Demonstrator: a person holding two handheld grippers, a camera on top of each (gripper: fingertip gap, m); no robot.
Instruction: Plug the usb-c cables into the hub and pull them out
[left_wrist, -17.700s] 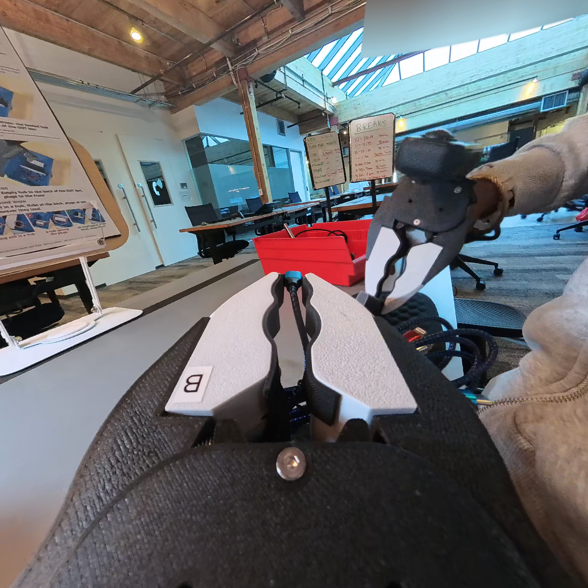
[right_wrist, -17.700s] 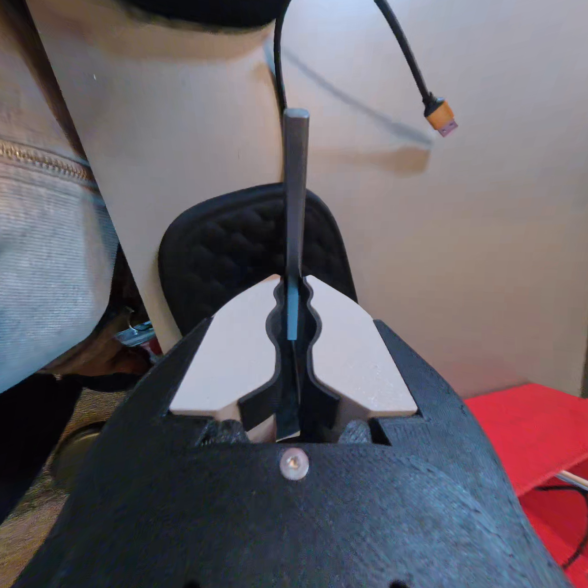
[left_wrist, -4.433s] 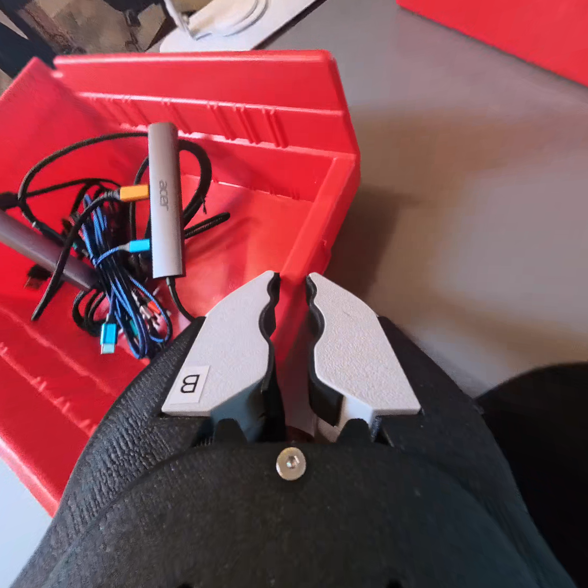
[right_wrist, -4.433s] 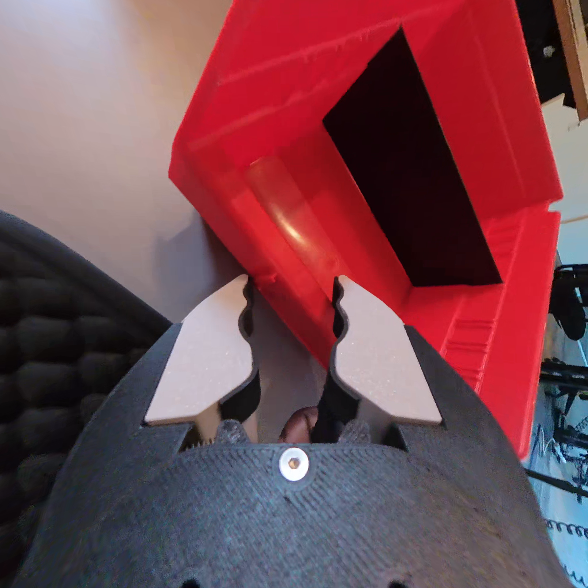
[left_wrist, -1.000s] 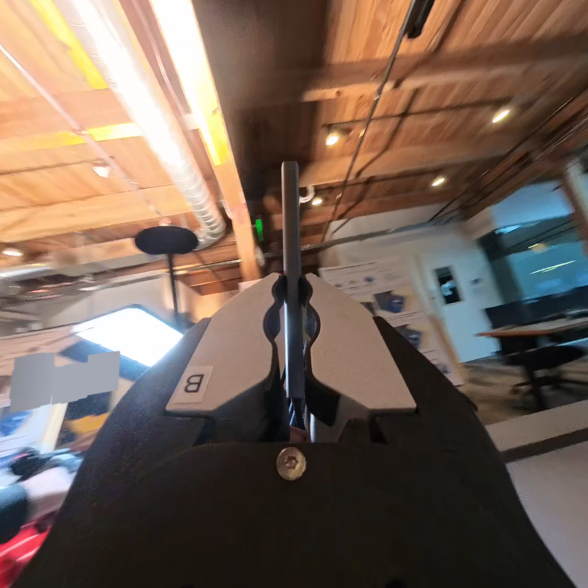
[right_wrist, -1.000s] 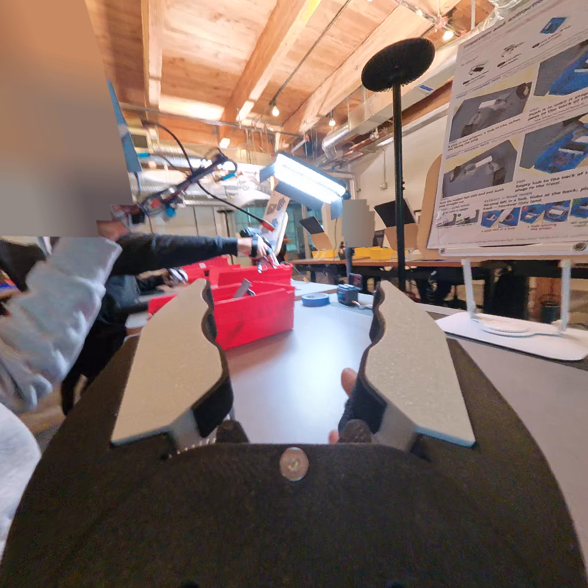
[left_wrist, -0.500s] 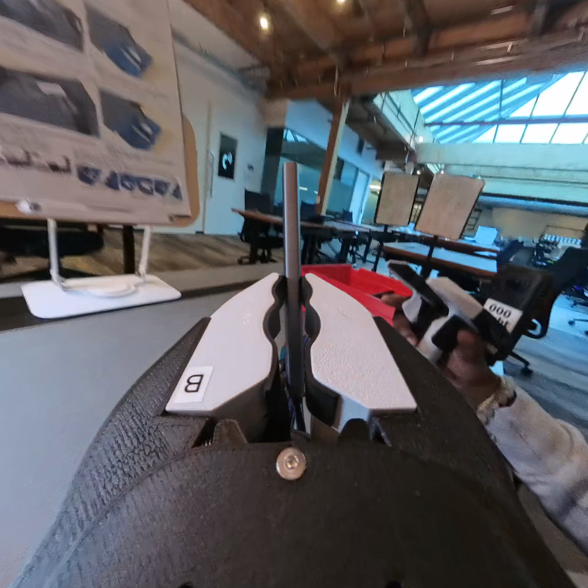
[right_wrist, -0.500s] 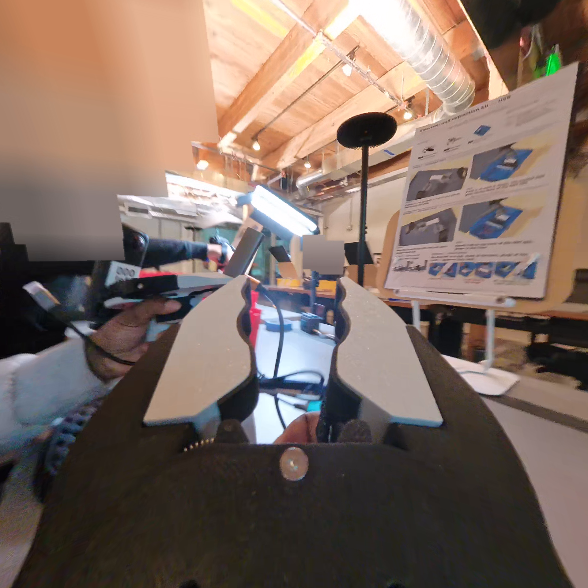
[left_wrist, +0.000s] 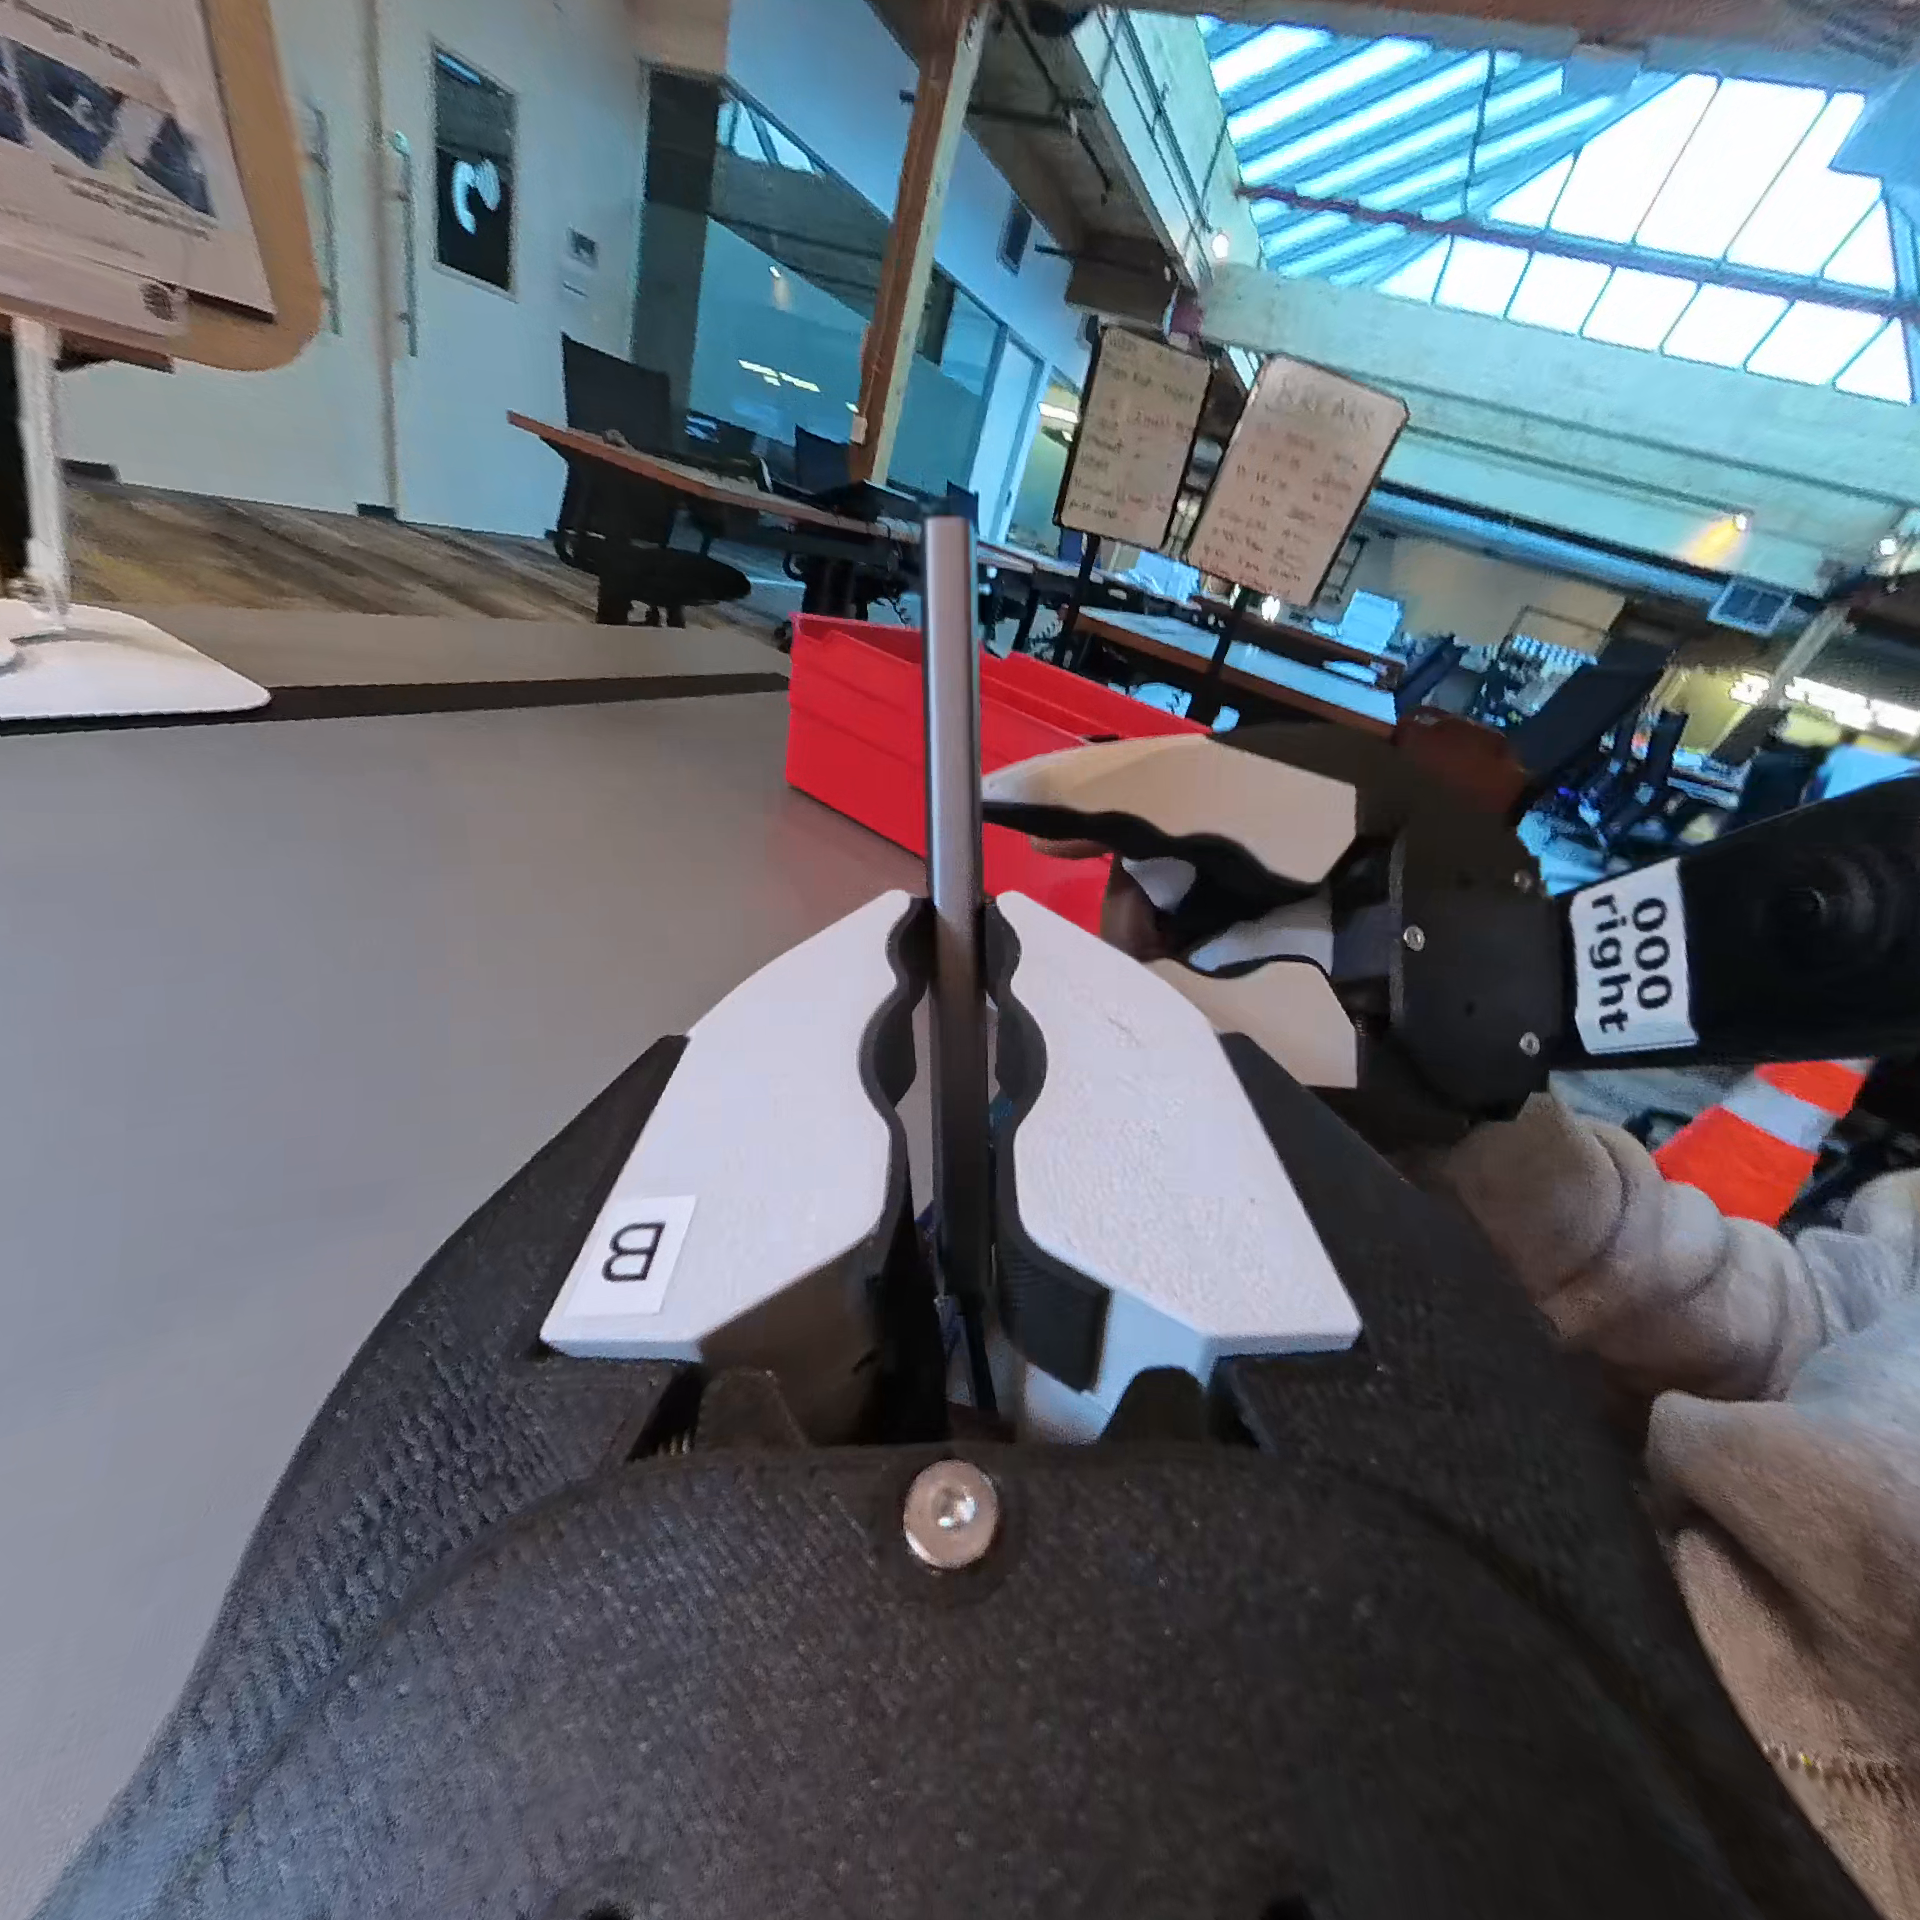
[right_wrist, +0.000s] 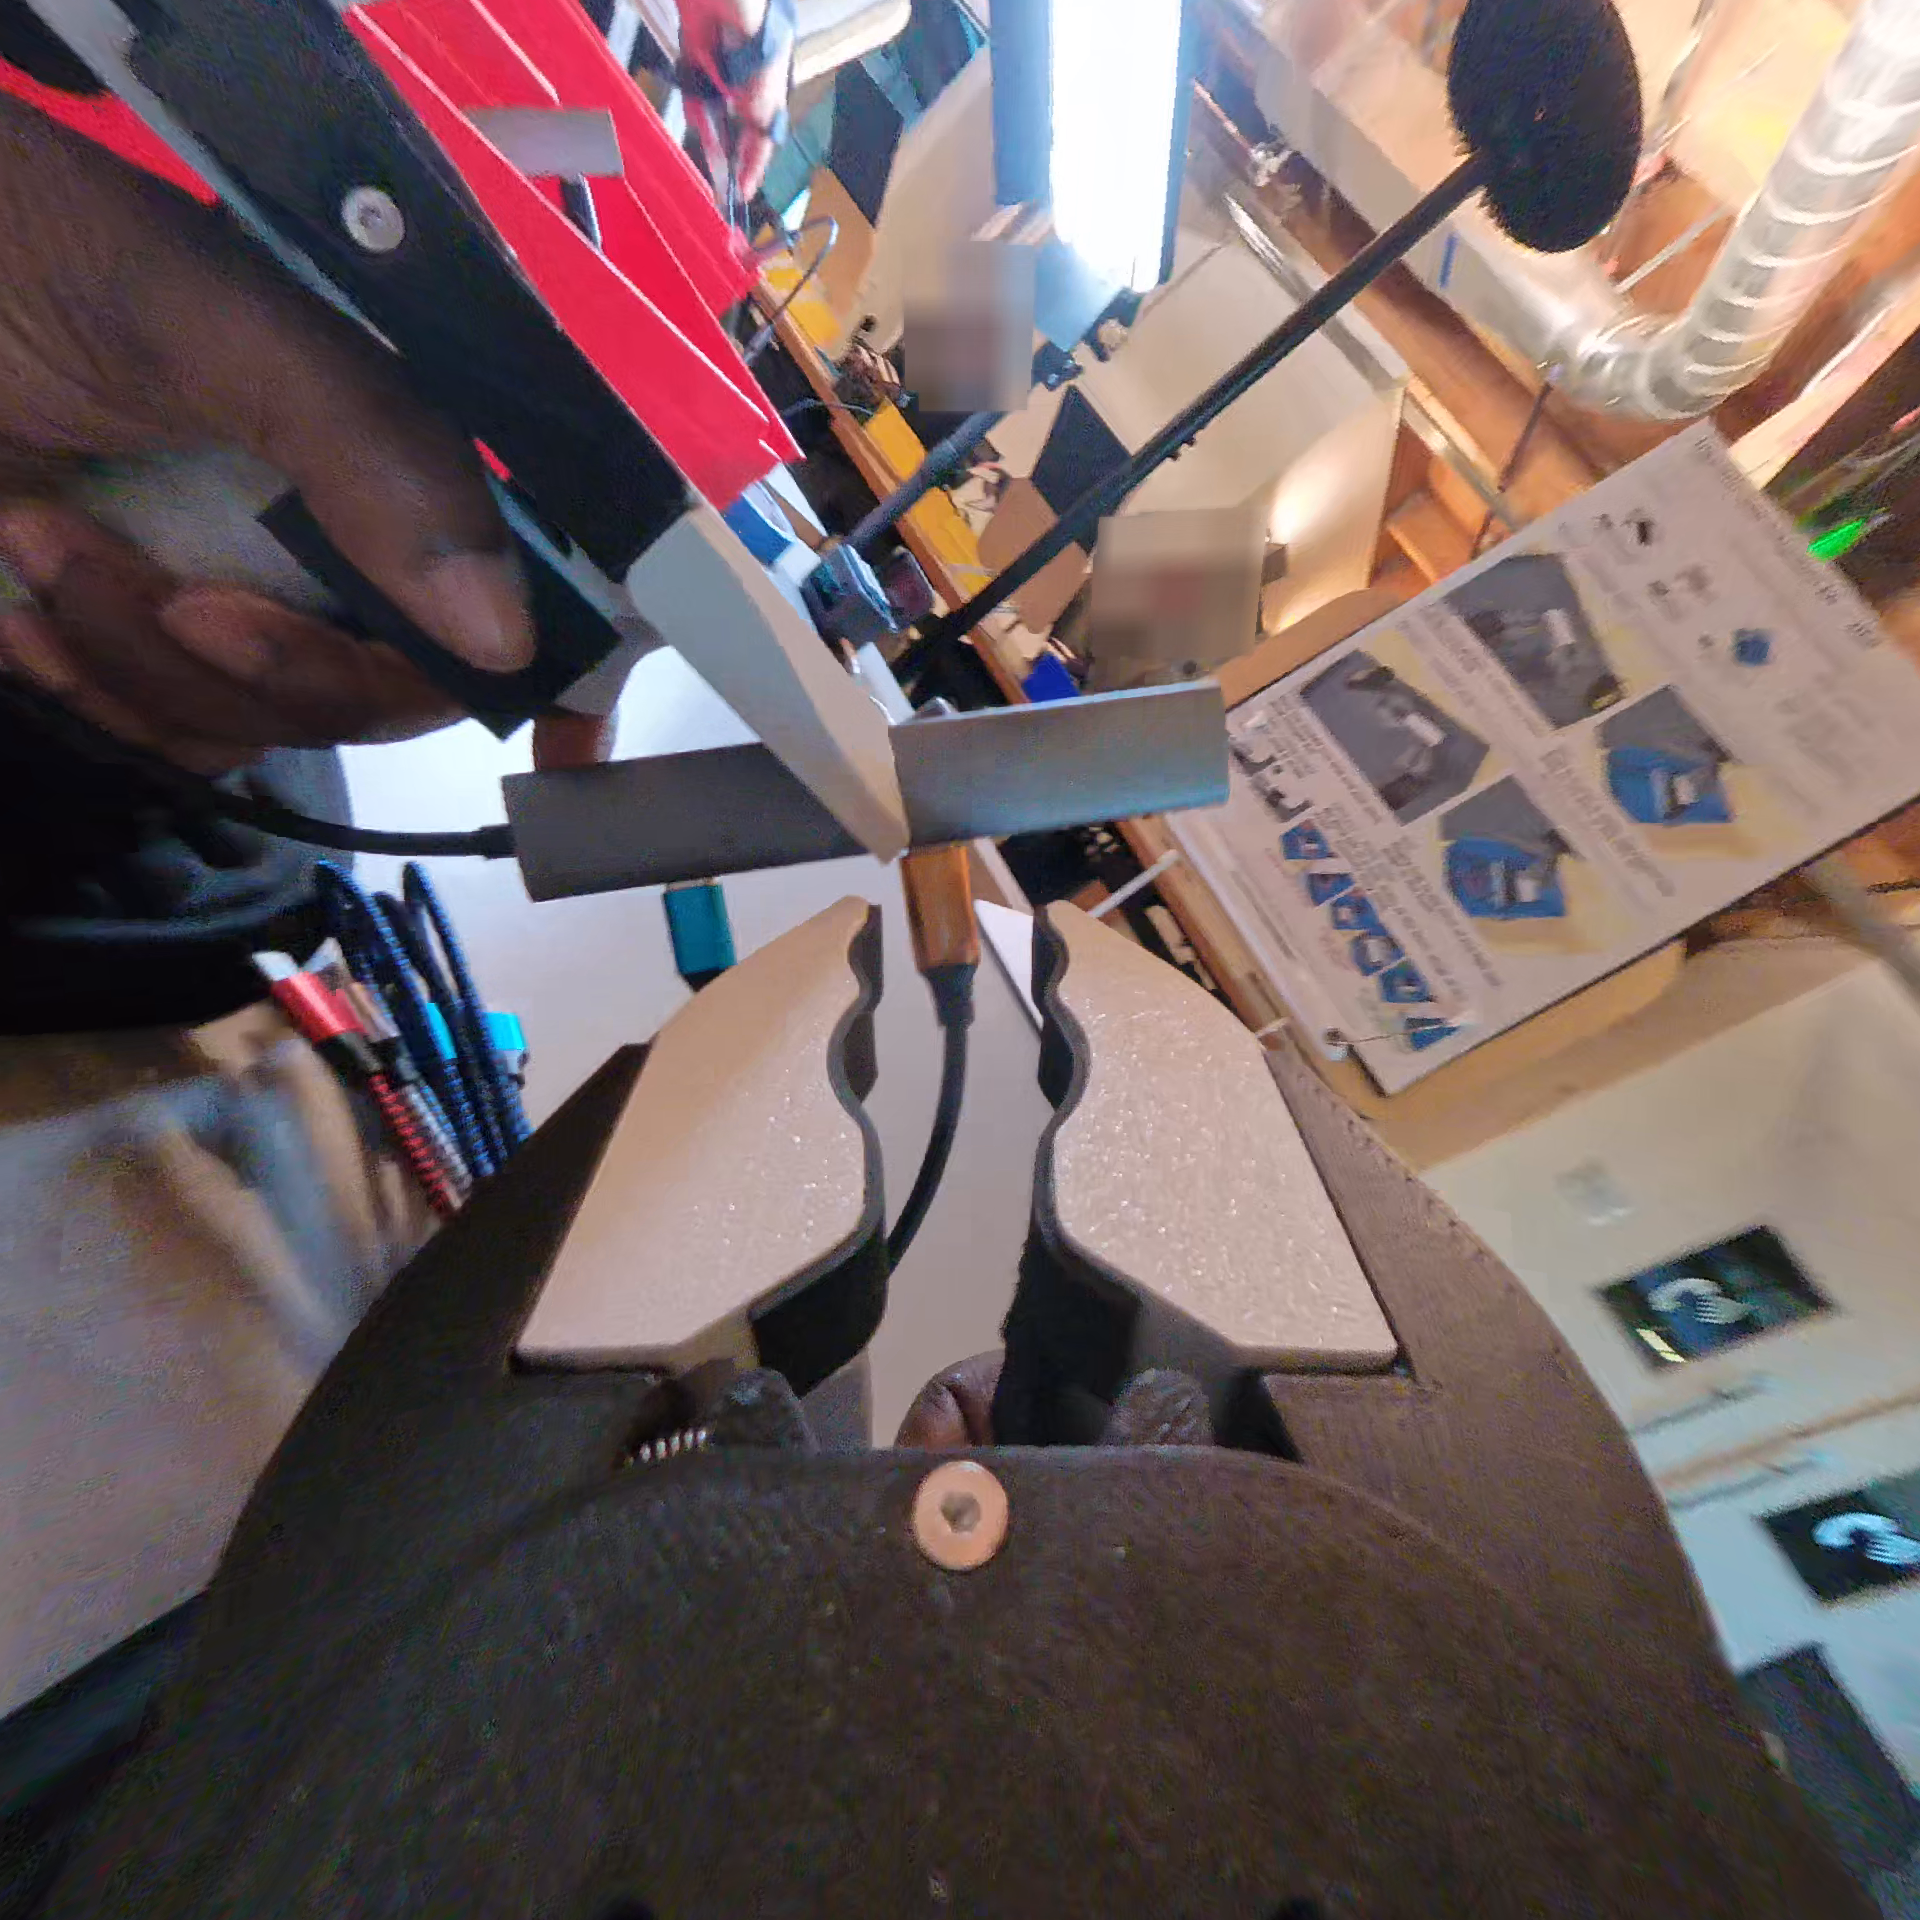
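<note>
My left gripper (left_wrist: 951, 914) is shut on the grey hub (left_wrist: 948, 675), which stands edge-on between its fingers. In the right wrist view the hub (right_wrist: 1049, 769) lies crosswise, clamped by a left gripper finger (right_wrist: 764, 655). An orange plug (right_wrist: 938, 909) and a teal plug (right_wrist: 698, 925) sit in the hub's near edge. My right gripper (right_wrist: 954, 914) is open, its fingertips either side of the orange plug without touching it. The orange plug's black cable (right_wrist: 940, 1122) runs back between the fingers. In the left wrist view the right gripper (left_wrist: 1060, 847) comes in from the right.
A red bin (left_wrist: 873, 717) stands on the grey table (left_wrist: 312, 935) behind the hub. A bundle of blue and red braided cables (right_wrist: 416, 1039) hangs at the left under the hub. An instruction board on a white stand (right_wrist: 1558, 748) is at the table's far side. Only a small space, under 4 cm, lies between the two pairs of fingers.
The right gripper has swung in to the hub and narrowed; its fingers now flank the orange plug. The left gripper still holds the hub and has turned a little to the right.
</note>
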